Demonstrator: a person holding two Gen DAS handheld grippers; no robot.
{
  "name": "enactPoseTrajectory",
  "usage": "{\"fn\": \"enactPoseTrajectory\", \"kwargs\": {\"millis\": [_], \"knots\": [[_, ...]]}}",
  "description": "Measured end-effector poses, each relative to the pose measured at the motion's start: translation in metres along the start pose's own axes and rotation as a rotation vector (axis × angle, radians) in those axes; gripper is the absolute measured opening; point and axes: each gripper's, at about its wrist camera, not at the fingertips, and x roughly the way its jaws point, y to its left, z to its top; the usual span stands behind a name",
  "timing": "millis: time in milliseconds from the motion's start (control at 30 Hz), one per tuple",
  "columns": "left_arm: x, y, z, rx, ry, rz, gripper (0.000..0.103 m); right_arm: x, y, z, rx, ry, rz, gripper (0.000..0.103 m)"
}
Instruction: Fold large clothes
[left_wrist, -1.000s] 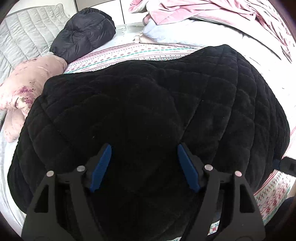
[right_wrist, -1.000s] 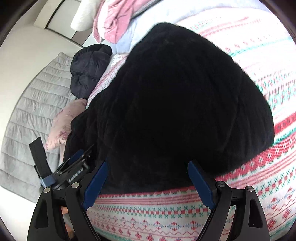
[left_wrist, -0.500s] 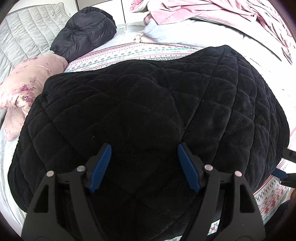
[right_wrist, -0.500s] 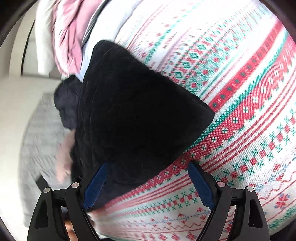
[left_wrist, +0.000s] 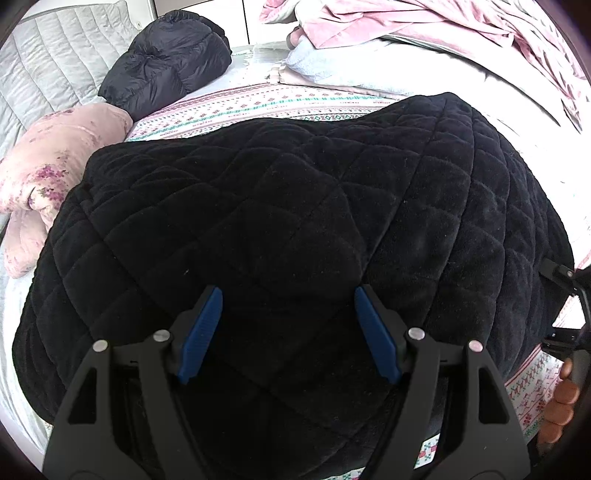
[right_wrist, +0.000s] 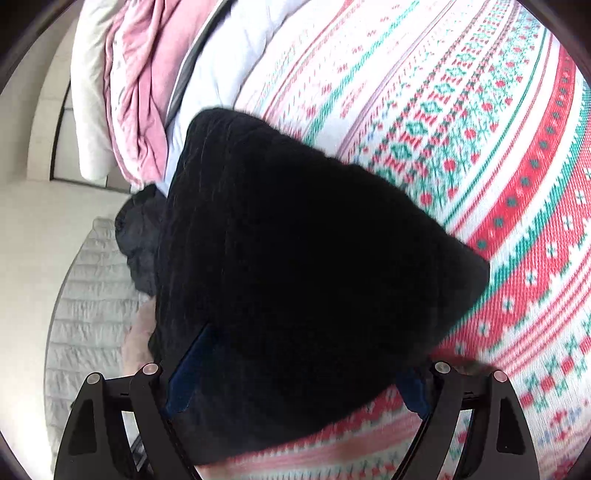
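The right gripper (right_wrist: 295, 369) had rolled toward the black quilted coat's (left_wrist: 295, 221) 5 o'clock corner, jaws wide, empty, like the left gripper (left_wrist: 288, 332).

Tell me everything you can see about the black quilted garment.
The black garment looks like plush velvet stitched in diamond quilting. It lies bunched and partly folded on the patterned bedspread, nearly filling the left view. Both grippers, left and right, hang open over it, not clamped.

A bed fills the room, spread with a red, green and white patterned blanket (right_wrist: 480, 147). A grey quilted headboard (left_wrist: 48, 62) stands far left, pale wall (right_wrist: 26, 206) behind. Bright daylight.
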Motion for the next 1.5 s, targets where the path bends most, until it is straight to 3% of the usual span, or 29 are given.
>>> {"fn": "enactPoseTrajectory", "kwargs": {"millis": [133, 267, 367, 500, 567, 667, 733, 833, 1000, 1133, 1300, 1433, 1500], "knots": [[0.001, 0.002, 0.000, 0.006, 0.003, -0.009, 0.075, 0.002, 0.003, -0.002, -0.005, -0.061, 0.007, 0.091], [0.001, 0.003, 0.001, 0.005, 0.009, -0.015, 0.075, -0.007, 0.000, -0.002, 0.069, -0.106, 0.130, 0.088], [0.002, 0.004, 0.001, 0.004, 0.009, -0.018, 0.075, -0.018, 0.011, -0.006, 0.039, -0.159, 0.181, 0.086], [0.002, 0.003, 0.001, 0.010, 0.008, -0.016, 0.075, -0.001, 0.017, -0.013, -0.020, -0.141, 0.073, 0.087], [0.002, 0.003, 0.000, 0.013, 0.007, -0.012, 0.075, 0.007, 0.008, -0.014, 0.029, -0.111, 0.086, 0.086], [0.003, 0.002, 0.000, 0.012, 0.006, -0.010, 0.075, 0.000, 0.015, -0.015, 0.007, -0.140, 0.113, 0.068], [0.003, 0.002, 0.001, 0.010, 0.004, -0.010, 0.075, -0.009, 0.025, -0.015, -0.044, -0.166, 0.110, 0.042], [0.003, 0.001, 0.000, 0.009, 0.003, -0.007, 0.075, -0.020, 0.042, -0.016, -0.124, -0.212, 0.091, 0.034], [0.003, 0.000, -0.001, 0.009, 0.000, 0.009, 0.075, -0.041, 0.113, -0.045, -0.466, -0.358, 0.065, 0.032], [0.004, -0.001, 0.000, 0.004, 0.005, 0.013, 0.075, -0.045, 0.144, -0.063, -0.618, -0.396, 0.082, 0.032], [0.003, 0.004, 0.007, 0.009, 0.028, -0.024, 0.075, -0.046, 0.130, -0.054, -0.547, -0.368, 0.079, 0.032], [-0.001, 0.032, 0.026, -0.087, 0.073, -0.147, 0.075, -0.049, 0.122, -0.052, -0.522, -0.355, 0.086, 0.032], [-0.003, 0.043, 0.037, -0.123, 0.054, -0.152, 0.075, -0.050, 0.124, -0.054, -0.532, -0.360, 0.090, 0.032]]}}
